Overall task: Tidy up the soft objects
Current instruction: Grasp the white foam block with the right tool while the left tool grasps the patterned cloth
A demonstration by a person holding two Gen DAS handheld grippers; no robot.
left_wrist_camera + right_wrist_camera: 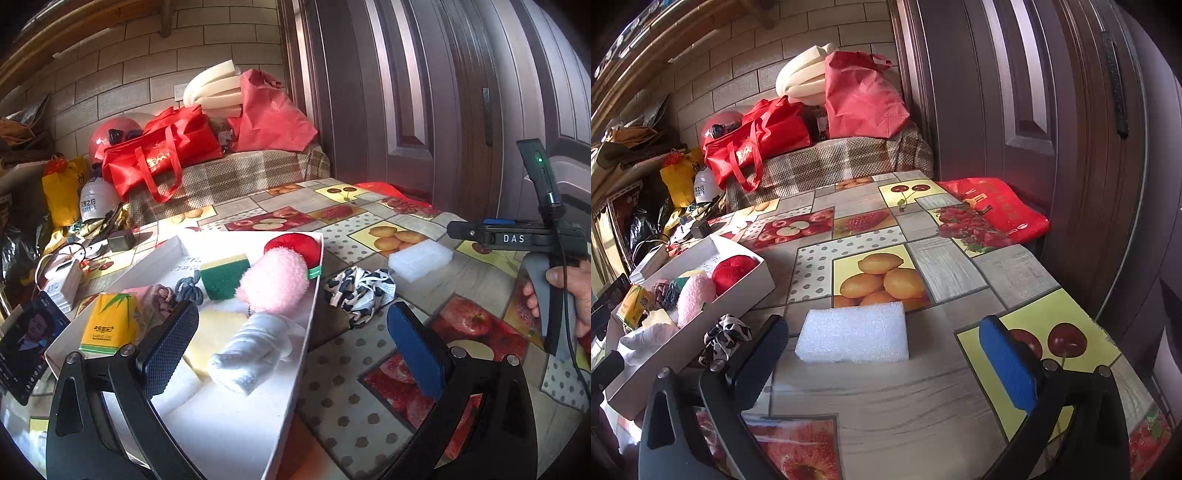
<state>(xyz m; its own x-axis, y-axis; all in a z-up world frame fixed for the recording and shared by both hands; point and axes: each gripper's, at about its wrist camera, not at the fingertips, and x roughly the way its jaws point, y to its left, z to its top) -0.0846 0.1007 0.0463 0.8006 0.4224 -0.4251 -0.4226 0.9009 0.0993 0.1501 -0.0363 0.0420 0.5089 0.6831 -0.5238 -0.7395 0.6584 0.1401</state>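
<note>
A white box [258,424] [753,291] on the table holds a pink fluffy toy [271,282] [696,295], a red plush [293,245] [733,271], a green-and-yellow sponge [225,275], a rolled white towel [247,352], hair ties [188,288] and a yellow tissue pack [110,323] [635,304]. A black-and-white scrunchie [358,291] [726,338] lies on the tablecloth beside the box. A white foam block [419,258] [853,332] lies just ahead of my open right gripper [884,360]. My left gripper [293,345] hangs open over the box's right edge, holding nothing.
A hand [569,291] holds the right gripper's handle at the right of the left wrist view. Red bags [757,142] and foam rolls [805,75] pile on a covered bench behind. A phone [26,343], chargers [120,240] and a red bag [1001,210] edge the table; a door [1015,92] stands at the right.
</note>
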